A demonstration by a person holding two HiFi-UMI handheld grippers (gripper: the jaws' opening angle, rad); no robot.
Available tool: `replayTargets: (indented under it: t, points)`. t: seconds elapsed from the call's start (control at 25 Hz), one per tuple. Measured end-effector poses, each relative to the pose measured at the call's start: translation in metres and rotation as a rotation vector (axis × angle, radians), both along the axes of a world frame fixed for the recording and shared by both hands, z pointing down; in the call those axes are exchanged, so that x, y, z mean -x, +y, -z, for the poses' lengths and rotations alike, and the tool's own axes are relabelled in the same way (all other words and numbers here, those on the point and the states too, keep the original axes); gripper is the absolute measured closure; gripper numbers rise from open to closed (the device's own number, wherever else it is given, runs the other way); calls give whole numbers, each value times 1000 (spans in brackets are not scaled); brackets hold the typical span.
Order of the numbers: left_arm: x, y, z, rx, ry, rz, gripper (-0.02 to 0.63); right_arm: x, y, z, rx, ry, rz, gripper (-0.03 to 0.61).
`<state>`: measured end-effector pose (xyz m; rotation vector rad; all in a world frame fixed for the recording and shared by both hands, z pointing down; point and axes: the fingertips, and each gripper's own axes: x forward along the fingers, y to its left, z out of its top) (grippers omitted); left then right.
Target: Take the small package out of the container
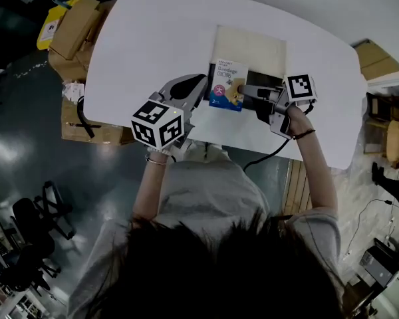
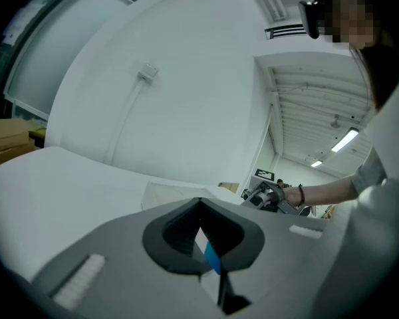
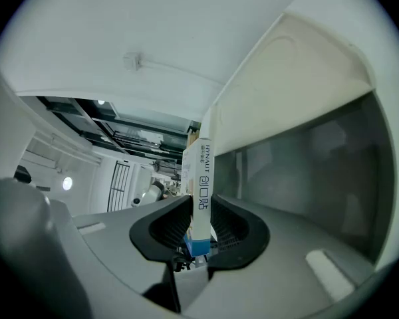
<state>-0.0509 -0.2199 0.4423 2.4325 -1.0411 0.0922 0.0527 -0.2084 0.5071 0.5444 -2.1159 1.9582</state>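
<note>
Cardboard boxes (image 1: 76, 28) lie on the floor at far left, beside the white desk (image 1: 153, 38). Next we see the left gripper (image 1: 201, 88) at the left edge of the small package (image 1: 227, 85). Its fingers are drawn close on a thin white-and-blue sliver, which looks to us like that package's edge, though the view is tight. We find the package at the left end of the dark container (image 1: 272, 80), whose cream lid lies open behind it. From the right, the right gripper (image 1: 243, 90) clamps the package, fingers pressing both its faces.
</note>
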Motion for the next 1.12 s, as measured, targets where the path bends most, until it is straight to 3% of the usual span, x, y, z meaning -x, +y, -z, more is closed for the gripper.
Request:
replayTargets:
  t: [0.4, 1.12]
  points:
    - [4, -3, 27, -66, 3, 4, 621, -16, -6, 40, -145, -116, -179, 469]
    - [-4, -15, 75, -175, 33, -2, 621, -52, -16, 106, -347, -321, -397, 472]
